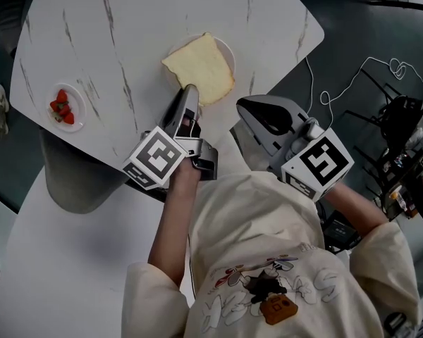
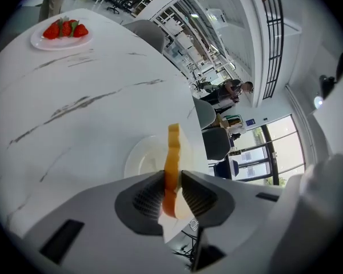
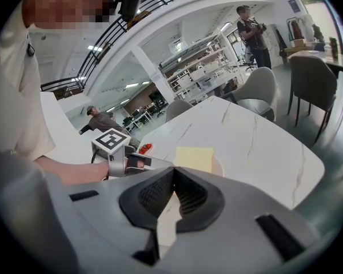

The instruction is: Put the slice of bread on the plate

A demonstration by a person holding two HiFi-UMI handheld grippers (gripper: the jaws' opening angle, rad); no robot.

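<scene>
Bread slice [image 1: 199, 67] is pinched by its near edge in the left tool [image 1: 190, 90], over the white plate [image 1: 229, 48]. Right tool [image 3: 172, 178] is closed and empty. Risk: the soft crumb tears, or an off-centre release leaves the slice overhanging the plate.

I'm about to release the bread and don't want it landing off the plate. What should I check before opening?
1. Left gripper holds slice of bread: ok, fingers pinch its near edge.
2. Bread over plate: ok, the head view shows it covering most of the plate.
3. Bread resting on the plate: cannot tell.
4. Right gripper out of the way: ok, shut, empty, beside the plate.
5. Strawberry dish clear of the drop: ok, far across the table.
</scene>
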